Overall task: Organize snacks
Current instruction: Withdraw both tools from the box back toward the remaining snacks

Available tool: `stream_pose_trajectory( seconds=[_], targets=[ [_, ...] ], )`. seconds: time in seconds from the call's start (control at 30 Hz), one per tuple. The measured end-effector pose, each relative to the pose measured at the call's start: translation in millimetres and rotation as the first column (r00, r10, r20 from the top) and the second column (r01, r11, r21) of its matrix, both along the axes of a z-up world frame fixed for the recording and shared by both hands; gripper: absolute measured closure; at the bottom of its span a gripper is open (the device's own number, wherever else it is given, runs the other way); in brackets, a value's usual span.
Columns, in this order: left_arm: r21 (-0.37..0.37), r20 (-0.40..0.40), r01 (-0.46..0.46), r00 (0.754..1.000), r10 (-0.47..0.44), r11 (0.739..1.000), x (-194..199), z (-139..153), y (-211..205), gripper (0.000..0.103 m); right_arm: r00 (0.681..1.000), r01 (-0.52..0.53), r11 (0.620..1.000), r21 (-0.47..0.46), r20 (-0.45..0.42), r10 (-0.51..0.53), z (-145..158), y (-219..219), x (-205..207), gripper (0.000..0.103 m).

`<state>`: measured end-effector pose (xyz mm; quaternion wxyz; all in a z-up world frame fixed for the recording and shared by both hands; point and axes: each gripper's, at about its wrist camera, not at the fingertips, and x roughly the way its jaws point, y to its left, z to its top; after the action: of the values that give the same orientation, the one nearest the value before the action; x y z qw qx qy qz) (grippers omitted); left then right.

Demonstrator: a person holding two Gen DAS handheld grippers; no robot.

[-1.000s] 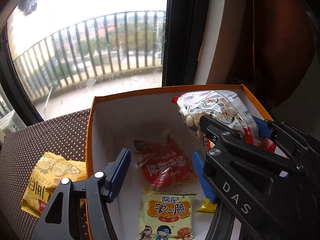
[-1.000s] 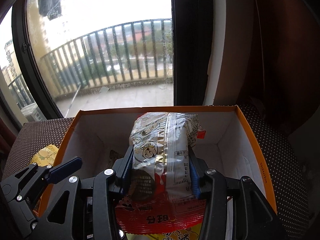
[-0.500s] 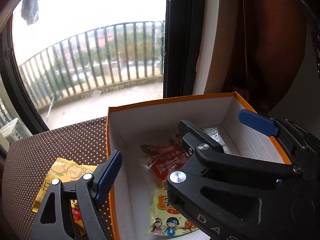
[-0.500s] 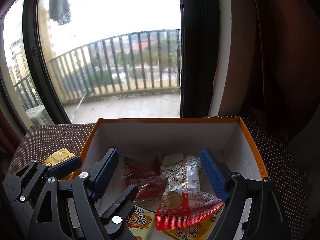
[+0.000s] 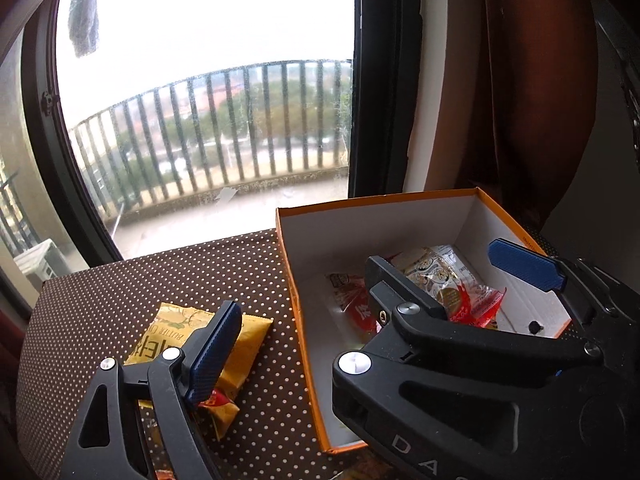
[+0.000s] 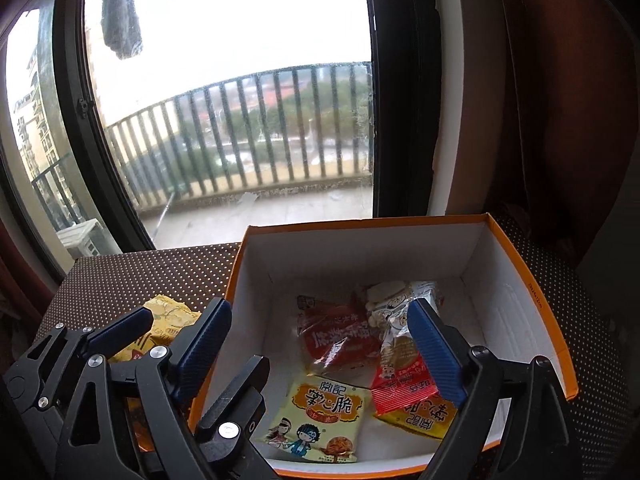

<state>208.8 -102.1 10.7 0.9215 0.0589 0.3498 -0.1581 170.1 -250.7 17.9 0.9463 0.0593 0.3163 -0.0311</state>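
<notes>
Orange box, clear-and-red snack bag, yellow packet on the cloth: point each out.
orange box [image 6: 520, 300], right wrist view, right inner wall.
clear-and-red snack bag [image 6: 394, 320], right wrist view, clear upper half.
yellow packet [image 5: 248, 330], left wrist view, right edge.

- Window [image 6: 232, 92]: large pane in a dark frame [image 6: 400, 92], set behind the table; bright overcast daylight is admitted.
- Balcony railing [image 5: 224, 132]: dark vertical bars, seen through the glass, with trees and buildings beyond.
- Tablecloth [image 5: 160, 280]: brown with small pale dots, spread over the table.
- Curtain [image 5: 532, 92]: reddish-brown, hung at the right.
- Grey cloth [image 6: 120, 12]: hung outside, at the top left.
</notes>
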Motion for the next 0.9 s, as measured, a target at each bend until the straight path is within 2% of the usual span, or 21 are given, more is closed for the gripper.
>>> stream_pose_trajectory(
  seconds=[0.5,0.7,0.9],
  targets=[
    [-0.04,0.06,-0.064,0.996,0.067,0.997,-62,9,22,0.015,0.996,-0.054,0.997,-0.051,0.068,0.058,14,28,-63,0.011],
    [-0.055,0.098,-0.072,0.992,0.077,0.996,-94,4,37,0.014,0.983,-0.086,0.992,-0.089,0.155,0.099,14,43,-102,0.011],
    [-0.037,0.128,-0.092,0.987,0.096,0.995,-124,-6,45,0.013,0.969,-0.113,0.991,-0.073,0.211,0.126,0,55,-128,0.011]
  ],
)
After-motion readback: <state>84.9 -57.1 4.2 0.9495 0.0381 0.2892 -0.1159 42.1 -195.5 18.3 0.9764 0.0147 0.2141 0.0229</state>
